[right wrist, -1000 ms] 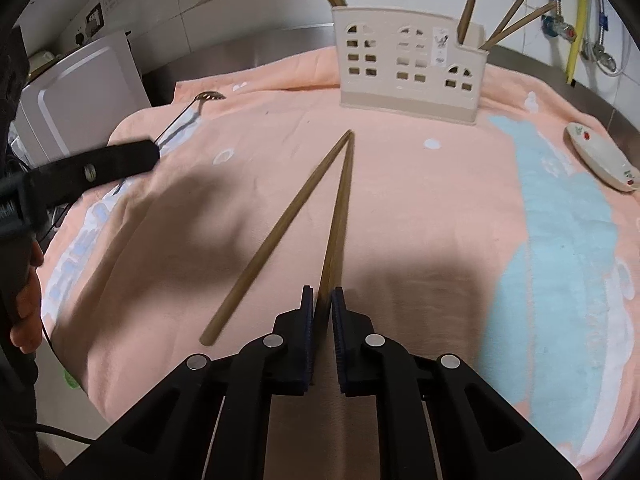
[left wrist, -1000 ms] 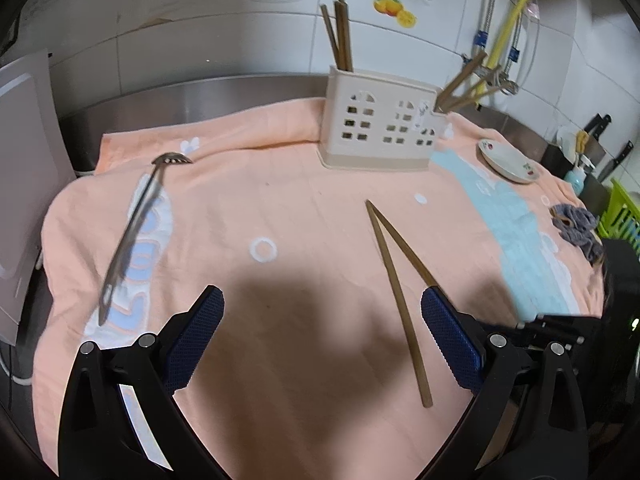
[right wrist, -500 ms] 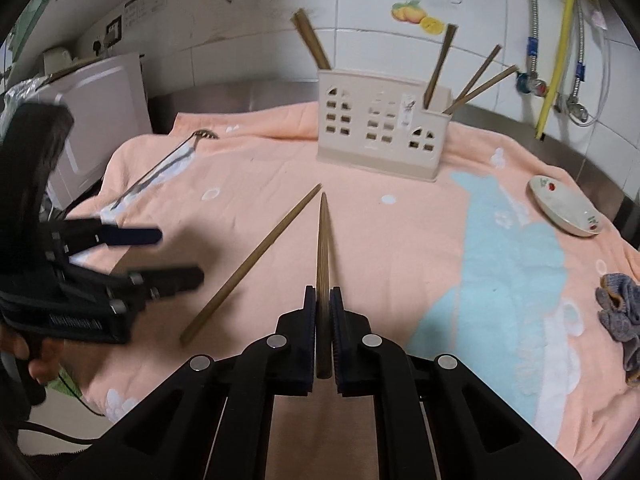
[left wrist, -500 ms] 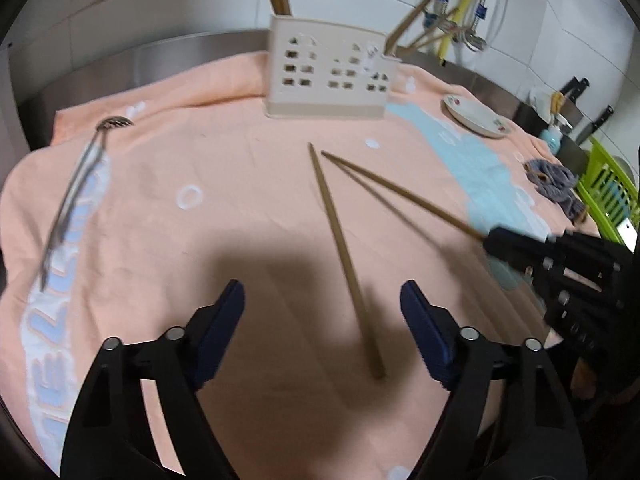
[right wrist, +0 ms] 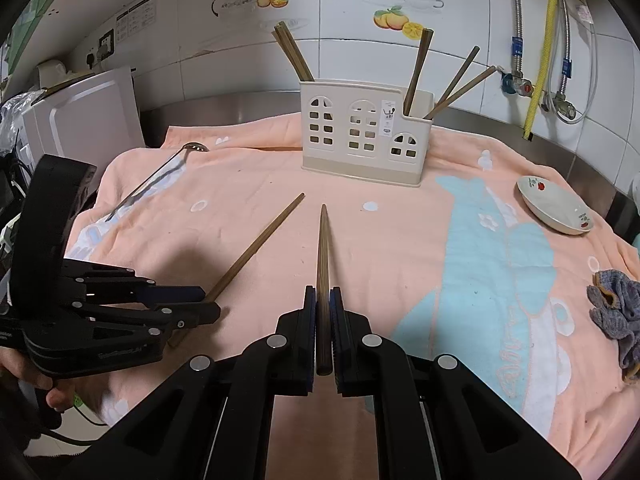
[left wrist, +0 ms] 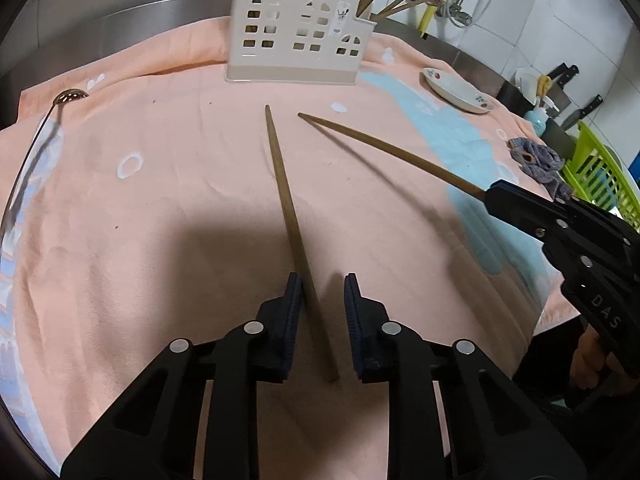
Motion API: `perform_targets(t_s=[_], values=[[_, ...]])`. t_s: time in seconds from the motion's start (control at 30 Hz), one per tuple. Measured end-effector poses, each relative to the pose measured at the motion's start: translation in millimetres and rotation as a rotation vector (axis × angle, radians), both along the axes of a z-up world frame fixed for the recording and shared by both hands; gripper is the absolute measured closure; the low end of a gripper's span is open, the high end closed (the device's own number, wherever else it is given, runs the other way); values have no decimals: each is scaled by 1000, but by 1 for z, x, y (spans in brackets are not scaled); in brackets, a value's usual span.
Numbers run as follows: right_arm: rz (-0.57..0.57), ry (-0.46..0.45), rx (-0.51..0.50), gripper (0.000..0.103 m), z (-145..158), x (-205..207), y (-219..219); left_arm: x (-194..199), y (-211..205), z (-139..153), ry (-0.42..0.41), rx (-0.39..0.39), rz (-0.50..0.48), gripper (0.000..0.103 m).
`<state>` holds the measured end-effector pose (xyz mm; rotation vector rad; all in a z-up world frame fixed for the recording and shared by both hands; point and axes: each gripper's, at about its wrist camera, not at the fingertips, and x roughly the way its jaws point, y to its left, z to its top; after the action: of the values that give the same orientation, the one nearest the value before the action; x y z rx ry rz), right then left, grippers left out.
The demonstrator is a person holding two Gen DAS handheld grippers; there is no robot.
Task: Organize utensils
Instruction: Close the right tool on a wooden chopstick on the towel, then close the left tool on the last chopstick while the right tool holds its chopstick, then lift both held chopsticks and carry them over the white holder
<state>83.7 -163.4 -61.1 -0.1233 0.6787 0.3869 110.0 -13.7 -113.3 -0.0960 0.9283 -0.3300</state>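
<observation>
A cream utensil holder [right wrist: 366, 132] with several chopsticks in it stands at the back of the peach towel; it also shows in the left wrist view [left wrist: 298, 36]. My right gripper [right wrist: 323, 312] is shut on one wooden chopstick [right wrist: 322, 256] and holds it above the towel, pointing at the holder. The other chopstick [left wrist: 294, 224] lies on the towel. My left gripper [left wrist: 320, 292] is partly open around its near end, jaws on either side, left pad touching it. A metal slotted spoon [left wrist: 38, 148] lies at the towel's left.
A small white dish [right wrist: 554, 206] sits at the right and a grey cloth [right wrist: 616, 308] at the right edge. A white appliance [right wrist: 86, 120] stands at the left. A green rack [left wrist: 600, 176] and knives are beyond the counter's right end.
My left gripper moved in over the lying chopstick's near end and its jaws narrowed around it. My right gripper lifted its chopstick higher above the towel.
</observation>
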Motion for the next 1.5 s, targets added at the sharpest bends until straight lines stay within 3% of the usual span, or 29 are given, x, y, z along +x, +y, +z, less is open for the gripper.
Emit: perform_targets(t_s=[0.07, 0.37, 0.43, 0.57, 1.1, 1.5], values=[[0, -1, 1, 96, 0, 0, 0, 1, 0, -1, 4, 10, 10, 86], [6, -17, -2, 96, 4, -3, 1, 1, -5, -2, -21, 52, 31, 87], [7, -20, -2, 96, 5, -4, 1, 0, -9, -2, -33, 104, 40, 93], [8, -37, -6, 96, 10, -3, 0, -1, -5, 5, -39, 97, 45, 96], [41, -135, 24, 96, 72, 29, -6, 19, 20, 99, -238, 44, 35, 98], [10, -207, 36, 96, 119, 65, -22, 51, 23, 143, -303, 34, -10, 98]])
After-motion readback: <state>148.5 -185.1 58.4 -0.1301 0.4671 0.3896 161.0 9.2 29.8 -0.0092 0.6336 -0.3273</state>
